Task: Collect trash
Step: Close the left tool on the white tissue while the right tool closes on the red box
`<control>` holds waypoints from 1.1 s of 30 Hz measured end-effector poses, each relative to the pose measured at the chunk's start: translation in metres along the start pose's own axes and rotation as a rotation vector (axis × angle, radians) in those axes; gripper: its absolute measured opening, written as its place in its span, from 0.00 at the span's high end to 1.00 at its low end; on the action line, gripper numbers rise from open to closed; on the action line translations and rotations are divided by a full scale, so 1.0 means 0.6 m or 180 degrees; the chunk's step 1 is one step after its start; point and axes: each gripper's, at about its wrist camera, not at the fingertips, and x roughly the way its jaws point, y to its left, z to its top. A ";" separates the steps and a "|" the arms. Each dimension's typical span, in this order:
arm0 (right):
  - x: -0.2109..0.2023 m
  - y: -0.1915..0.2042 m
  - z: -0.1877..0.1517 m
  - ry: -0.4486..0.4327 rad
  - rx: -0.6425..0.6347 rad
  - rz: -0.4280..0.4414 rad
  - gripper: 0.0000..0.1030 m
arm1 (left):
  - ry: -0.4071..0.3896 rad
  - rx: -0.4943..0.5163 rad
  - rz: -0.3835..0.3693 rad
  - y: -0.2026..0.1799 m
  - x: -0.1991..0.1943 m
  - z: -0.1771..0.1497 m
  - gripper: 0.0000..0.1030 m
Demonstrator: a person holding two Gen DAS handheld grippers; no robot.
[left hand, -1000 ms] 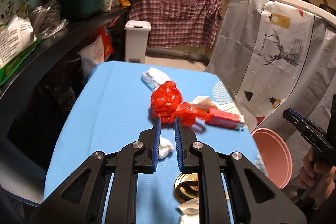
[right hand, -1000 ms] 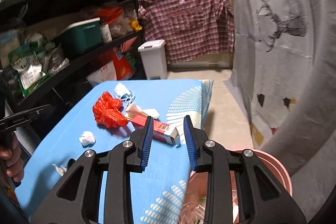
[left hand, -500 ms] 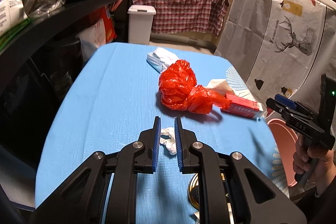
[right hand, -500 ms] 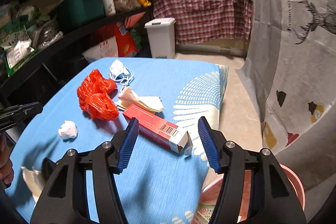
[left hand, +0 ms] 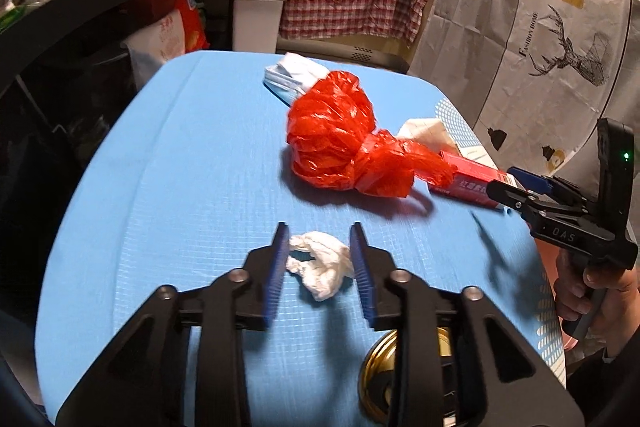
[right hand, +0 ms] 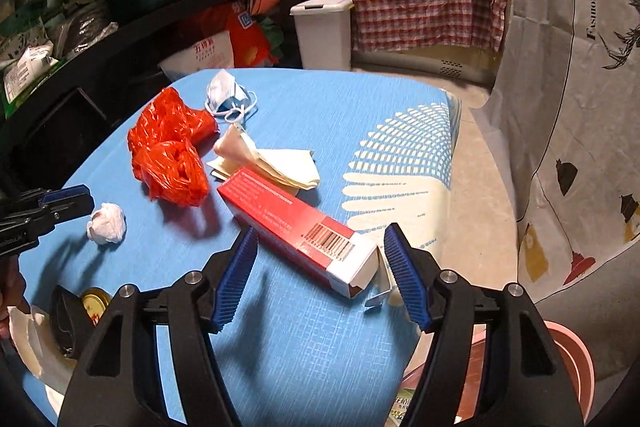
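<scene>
Left gripper [left hand: 319, 269] just opened astride tissue wad [left hand: 320, 264], right gripper [right hand: 322, 273] just opened astride red carton [right hand: 298, 227] on blue table [left hand: 168, 163], neither clamped; risk: carton's open flap crushing, wad slipping aside.

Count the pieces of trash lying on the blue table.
5, maybe more hidden near the front edge: tissue ball between the left jaws, red bag, face mask, folded napkins, red box before the right jaws.
</scene>
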 end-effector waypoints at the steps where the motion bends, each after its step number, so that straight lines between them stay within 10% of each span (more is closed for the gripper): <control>1: 0.002 -0.002 -0.001 0.0022 0.0002 0.0002 0.36 | 0.0032 0.0018 -0.0008 -0.003 0.004 -0.001 0.66; 11: 0.000 0.009 -0.007 0.0097 -0.0132 0.0047 0.47 | 0.0198 0.0145 0.0075 -0.017 0.022 -0.018 0.65; 18: -0.014 0.022 -0.014 0.0112 -0.0224 0.0151 0.68 | 0.0217 0.0217 0.0154 -0.019 0.018 -0.024 0.86; 33: -0.110 0.045 -0.024 -0.0141 -0.0116 0.0132 0.72 | -0.0125 0.0206 0.0118 -0.033 -0.070 -0.011 0.88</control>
